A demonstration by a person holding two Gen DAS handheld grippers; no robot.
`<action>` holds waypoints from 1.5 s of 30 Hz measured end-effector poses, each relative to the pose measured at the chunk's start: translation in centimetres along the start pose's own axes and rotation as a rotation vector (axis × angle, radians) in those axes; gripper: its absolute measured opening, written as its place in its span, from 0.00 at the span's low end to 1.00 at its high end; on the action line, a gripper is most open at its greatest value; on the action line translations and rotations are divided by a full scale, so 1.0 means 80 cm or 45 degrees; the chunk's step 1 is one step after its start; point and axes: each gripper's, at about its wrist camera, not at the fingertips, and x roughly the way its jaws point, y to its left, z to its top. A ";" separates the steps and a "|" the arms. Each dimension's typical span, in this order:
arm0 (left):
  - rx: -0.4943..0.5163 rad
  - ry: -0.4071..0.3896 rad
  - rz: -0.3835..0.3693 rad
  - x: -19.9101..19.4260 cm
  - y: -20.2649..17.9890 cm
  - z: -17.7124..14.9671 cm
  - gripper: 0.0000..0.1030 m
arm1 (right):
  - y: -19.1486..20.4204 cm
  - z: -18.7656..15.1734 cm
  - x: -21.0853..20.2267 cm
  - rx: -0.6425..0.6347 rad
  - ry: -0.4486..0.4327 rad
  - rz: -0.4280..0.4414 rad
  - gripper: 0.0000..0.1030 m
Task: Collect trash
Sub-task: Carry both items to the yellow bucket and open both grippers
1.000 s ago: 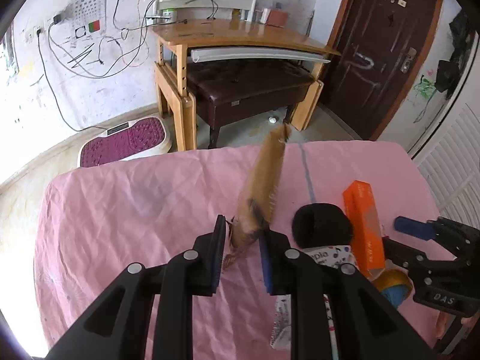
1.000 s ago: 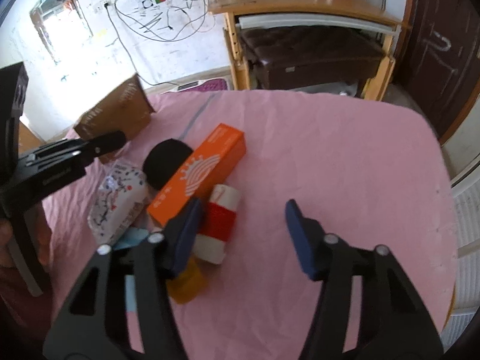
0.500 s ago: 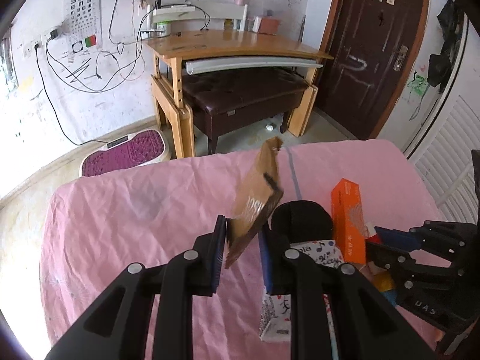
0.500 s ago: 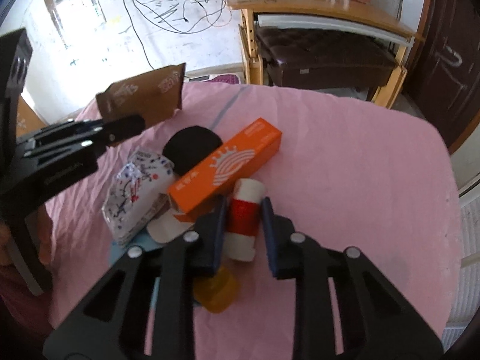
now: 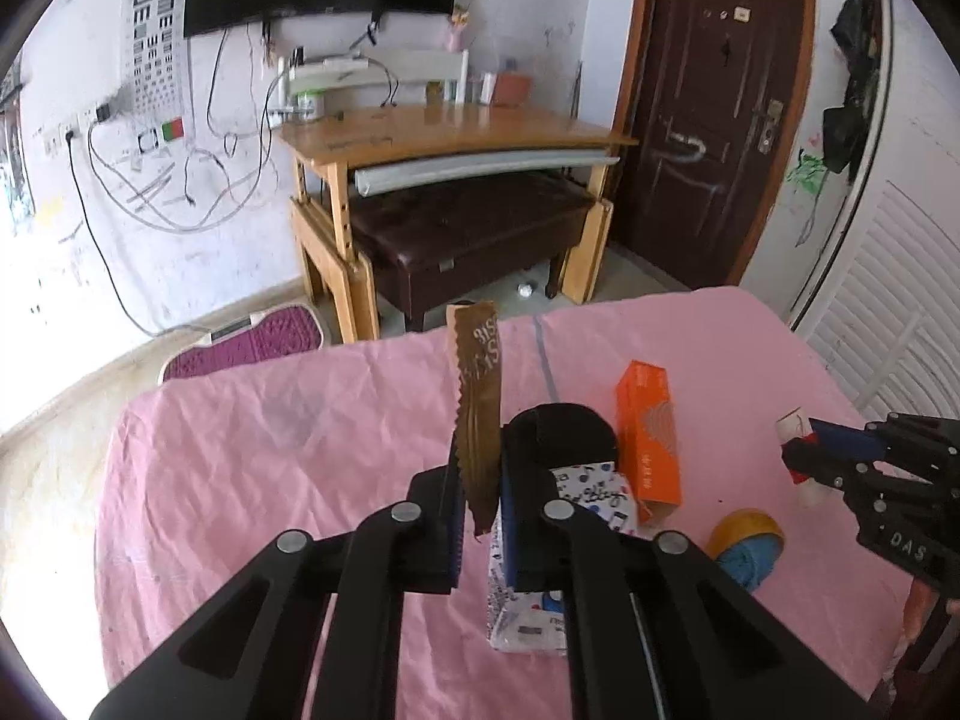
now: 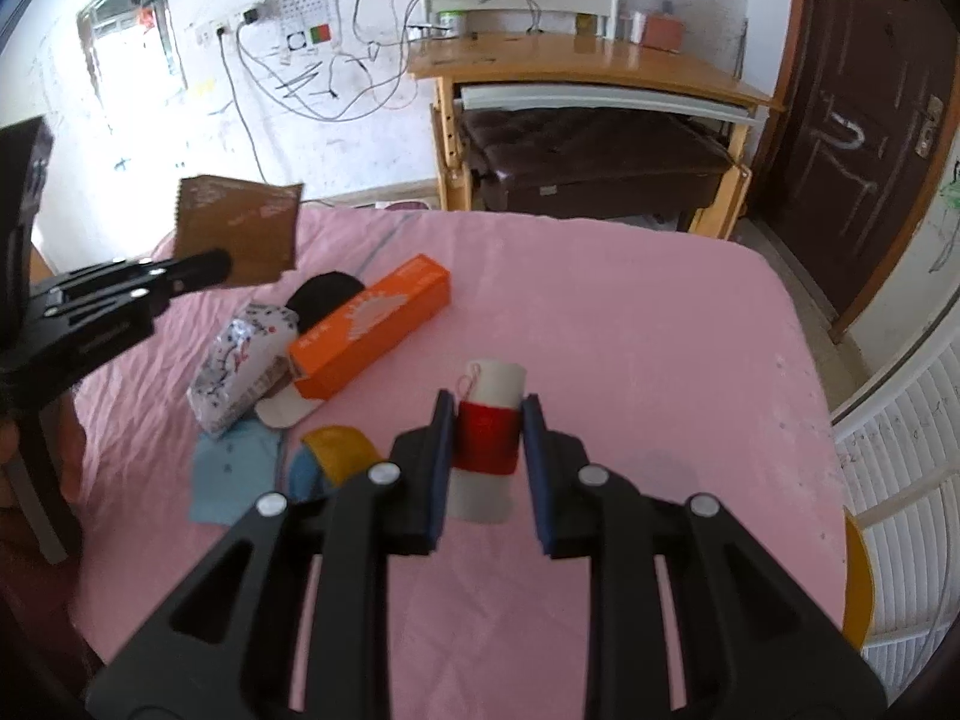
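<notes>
Your left gripper [image 5: 480, 501] is clenched on the brown wrapper [image 5: 477, 414], fingers [image 5: 451, 516] pinching its lower end. The wrapper stands upright, long axis vertical, printed top end pointing up, lifted above the pink-covered bench [image 5: 270, 450]. The left wrist view catches it nearly edge-on, a narrow strip. The right wrist view shows its broad flat face [image 6: 237, 228], roughly rectangular with a serrated left edge, held clear of the cloth at the tip of the left gripper [image 6: 198, 270].

Your right gripper [image 6: 485, 420] grasps the thread spool [image 6: 487, 438], fingers [image 6: 441, 438] pressing both sides of its red wound band. Spool long axis runs straight ahead along the fingers, white far end pointing away from you. Whether the spool touches the cloth, you cannot tell from either view. In the left wrist view only the spool's end [image 5: 795, 423] peeks out past the right gripper [image 5: 807, 450].

Orange box [image 6: 372, 327] lies flat on the bench, long axis diagonal, far end toward upper right in the right wrist view. Black round thing [image 6: 327, 291] sits just behind it, patterned packet [image 6: 243, 360] just left, touching the box's near end. Yellow-and-blue item [image 6: 333, 456] and blue sheet [image 6: 234, 474] lie nearer you; the left wrist view shows the yellow-and-blue item [image 5: 747, 540] but not the sheet.
</notes>
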 end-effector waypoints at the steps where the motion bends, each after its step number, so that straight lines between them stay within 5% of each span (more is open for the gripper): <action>1: 0.004 -0.015 -0.013 -0.005 -0.002 -0.001 0.05 | -0.002 -0.001 -0.001 0.005 -0.003 0.002 0.21; 21: 0.136 -0.122 -0.085 -0.068 -0.081 0.001 0.05 | -0.085 -0.027 -0.058 0.150 -0.136 -0.071 0.21; 36: 0.354 -0.124 -0.316 -0.065 -0.264 0.015 0.05 | -0.200 -0.073 -0.090 0.346 -0.195 -0.194 0.21; 45: 0.482 -0.065 -0.372 -0.046 -0.358 0.004 0.05 | -0.280 -0.118 -0.100 0.512 -0.221 -0.212 0.21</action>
